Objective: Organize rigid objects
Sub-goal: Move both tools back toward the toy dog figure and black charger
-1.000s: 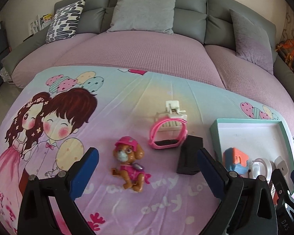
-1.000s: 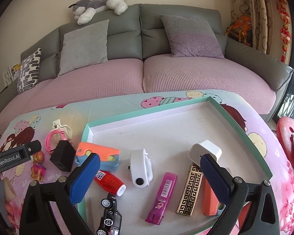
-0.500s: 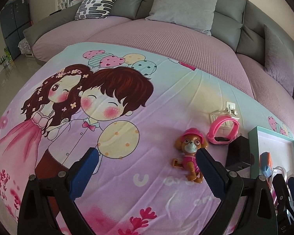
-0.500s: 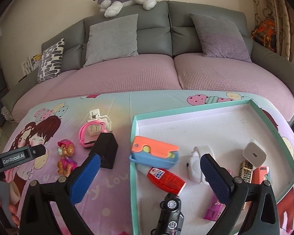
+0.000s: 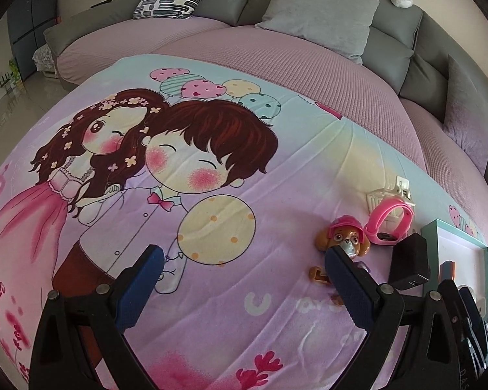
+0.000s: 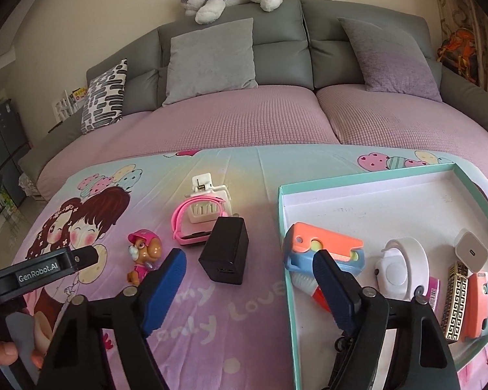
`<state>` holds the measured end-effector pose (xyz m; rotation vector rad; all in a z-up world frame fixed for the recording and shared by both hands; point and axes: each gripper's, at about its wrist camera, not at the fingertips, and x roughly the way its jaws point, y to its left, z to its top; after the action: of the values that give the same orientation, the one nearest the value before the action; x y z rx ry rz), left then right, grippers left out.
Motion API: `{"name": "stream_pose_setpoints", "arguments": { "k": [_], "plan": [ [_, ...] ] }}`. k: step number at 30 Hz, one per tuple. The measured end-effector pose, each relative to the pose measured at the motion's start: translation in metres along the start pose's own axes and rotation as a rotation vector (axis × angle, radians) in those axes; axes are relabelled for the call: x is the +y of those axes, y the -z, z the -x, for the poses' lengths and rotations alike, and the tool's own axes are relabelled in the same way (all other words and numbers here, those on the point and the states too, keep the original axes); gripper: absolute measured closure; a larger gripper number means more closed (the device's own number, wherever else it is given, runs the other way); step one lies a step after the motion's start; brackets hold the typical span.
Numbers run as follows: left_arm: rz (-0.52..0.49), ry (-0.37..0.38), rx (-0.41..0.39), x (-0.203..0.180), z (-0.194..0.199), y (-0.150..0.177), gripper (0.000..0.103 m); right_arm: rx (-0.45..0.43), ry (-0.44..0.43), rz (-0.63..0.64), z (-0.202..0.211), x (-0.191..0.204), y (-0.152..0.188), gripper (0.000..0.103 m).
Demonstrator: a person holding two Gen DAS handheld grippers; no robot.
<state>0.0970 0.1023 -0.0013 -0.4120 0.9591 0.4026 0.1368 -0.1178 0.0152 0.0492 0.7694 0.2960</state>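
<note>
The right gripper (image 6: 244,278), jaws apart and just narrowing on nothing, lines up on the black charger (image 6: 225,254) at 12 o'clock; next, grasp it for the tray (image 6: 367,179). The left gripper (image 5: 244,266) is released, empty.

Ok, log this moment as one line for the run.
right gripper: open, closing, empty, before black charger | left gripper: open, empty | loose: charger, dog toy, pink watch

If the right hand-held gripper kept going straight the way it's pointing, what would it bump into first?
Probably the black charger block. It lies on the printed cloth just ahead of the open right hand-held gripper, roughly between its fingers. Its jaws have just been closing, with nothing between them. Depth is hard to judge here.
</note>
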Motion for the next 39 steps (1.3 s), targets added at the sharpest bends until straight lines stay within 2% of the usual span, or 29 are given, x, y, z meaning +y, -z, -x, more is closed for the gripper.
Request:
{"name": "stream_pose_setpoints", "arguments": {
  "k": [9,15,17,21,23,29,35,39],
  "plan": [
    [-0.082,0.039,0.042,-0.023,-0.017,0.006,0.004,0.0,-0.02,-0.018,-0.008,0.008,0.002,0.024],
    [-0.128,0.052,0.053,-0.031,-0.019,0.007,0.004,-0.006,-0.028,-0.016,-0.012,0.011,0.002,0.035],
    [-0.152,0.057,0.049,-0.034,-0.019,0.007,0.004,-0.009,-0.036,-0.02,-0.012,0.011,0.001,0.044],
    [-0.18,0.074,0.051,-0.039,-0.022,0.008,0.004,-0.01,-0.046,-0.028,-0.014,0.01,0.0,0.047],
    [-0.191,0.081,0.051,-0.043,-0.024,0.007,0.004,-0.007,-0.045,-0.031,-0.016,0.01,-0.001,0.053],
    [-0.193,0.097,0.056,-0.047,-0.034,0.004,0.004,0.001,-0.046,-0.044,-0.021,0.007,0.0,0.055],
    [-0.178,0.071,0.044,-0.045,-0.034,0.002,0.004,0.01,-0.048,-0.034,-0.025,0.009,0.0,0.056],
    [-0.137,0.004,0.04,-0.033,-0.033,-0.001,0.004,0.019,-0.047,-0.025,-0.029,0.011,0.001,0.056]
  ]
}}
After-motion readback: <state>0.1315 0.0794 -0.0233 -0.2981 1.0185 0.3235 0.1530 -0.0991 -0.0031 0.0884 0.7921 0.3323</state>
